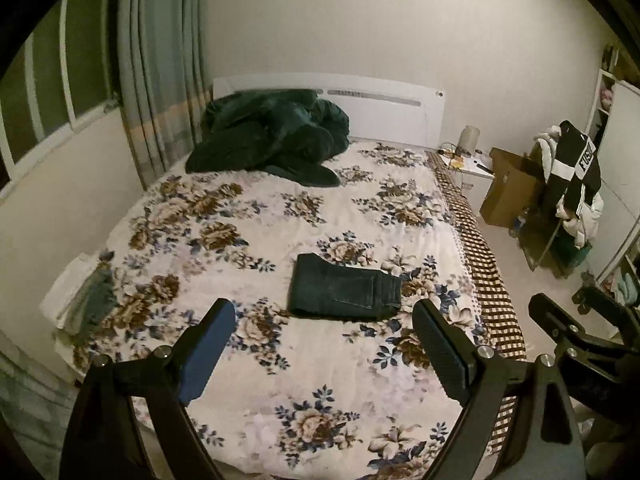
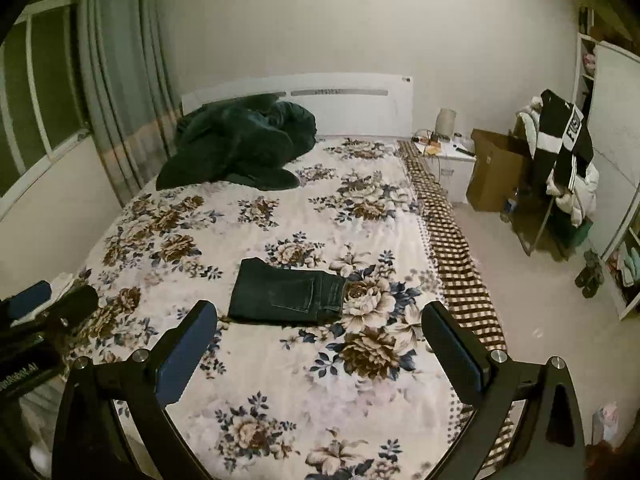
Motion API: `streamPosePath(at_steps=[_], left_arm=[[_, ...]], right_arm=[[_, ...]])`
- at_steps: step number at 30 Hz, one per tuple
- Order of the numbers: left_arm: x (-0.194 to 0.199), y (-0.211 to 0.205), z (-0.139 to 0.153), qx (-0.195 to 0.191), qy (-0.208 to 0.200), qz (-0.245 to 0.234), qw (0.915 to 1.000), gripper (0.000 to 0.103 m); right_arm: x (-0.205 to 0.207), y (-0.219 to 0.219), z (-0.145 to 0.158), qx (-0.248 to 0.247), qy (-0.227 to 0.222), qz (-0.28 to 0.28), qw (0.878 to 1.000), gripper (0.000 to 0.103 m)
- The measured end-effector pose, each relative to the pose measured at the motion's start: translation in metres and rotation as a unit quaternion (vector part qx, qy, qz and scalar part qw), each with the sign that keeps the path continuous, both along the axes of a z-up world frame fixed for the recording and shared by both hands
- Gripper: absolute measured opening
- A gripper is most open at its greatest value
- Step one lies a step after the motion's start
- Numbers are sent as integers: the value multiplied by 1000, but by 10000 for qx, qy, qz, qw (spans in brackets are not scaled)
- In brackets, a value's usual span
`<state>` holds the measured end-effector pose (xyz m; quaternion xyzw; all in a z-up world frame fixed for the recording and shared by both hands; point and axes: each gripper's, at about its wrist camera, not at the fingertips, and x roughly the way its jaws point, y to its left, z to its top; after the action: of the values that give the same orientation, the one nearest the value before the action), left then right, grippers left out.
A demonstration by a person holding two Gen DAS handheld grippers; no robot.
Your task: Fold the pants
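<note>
Dark jeans (image 1: 344, 294) lie folded into a compact rectangle on the floral bedspread (image 1: 240, 240), back pocket up; they also show in the right wrist view (image 2: 286, 294). My left gripper (image 1: 324, 320) is open and empty, held above the bed nearer than the jeans. My right gripper (image 2: 320, 322) is open and empty, also above the bed short of the jeans. The right gripper shows at the right edge of the left wrist view (image 1: 580, 332); the left gripper shows at the left edge of the right wrist view (image 2: 48, 304).
A dark green quilt (image 1: 272, 136) is heaped by the white headboard. Folded grey and white cloth (image 1: 84, 300) lies at the bed's left edge. A nightstand (image 1: 468, 168), cardboard box (image 1: 508, 188) and clothes-laden chair (image 1: 568, 184) stand right of the bed. Curtains (image 1: 160, 80) hang at the left.
</note>
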<state>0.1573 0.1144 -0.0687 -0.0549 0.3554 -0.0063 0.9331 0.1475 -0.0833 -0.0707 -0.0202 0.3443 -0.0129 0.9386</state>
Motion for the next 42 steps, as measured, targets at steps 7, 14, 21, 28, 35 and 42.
streamPosePath(at_steps=[7, 14, 21, 28, 35, 42], left_arm=[[-35, 14, 29, 138, -199, 85, 9997, 103], [-46, 20, 33, 182, -218, 187, 9994, 103], [-52, 17, 34, 222, -190, 147, 9995, 103], [-55, 15, 35, 264, -167, 114, 9994, 103], [-58, 14, 34, 285, -160, 124, 9994, 103], [-59, 16, 33, 307, -177, 127, 9993, 103]], right_arm=[[-56, 16, 48, 41, -98, -17, 9999, 103], [-87, 33, 69, -28, -188, -40, 9998, 103], [-90, 35, 70, -48, -131, -109, 9998, 103], [-80, 33, 65, -24, -90, -89, 9999, 103], [-82, 33, 62, -32, -98, -32, 9999, 103], [-84, 35, 62, -50, -93, -33, 9999, 103]])
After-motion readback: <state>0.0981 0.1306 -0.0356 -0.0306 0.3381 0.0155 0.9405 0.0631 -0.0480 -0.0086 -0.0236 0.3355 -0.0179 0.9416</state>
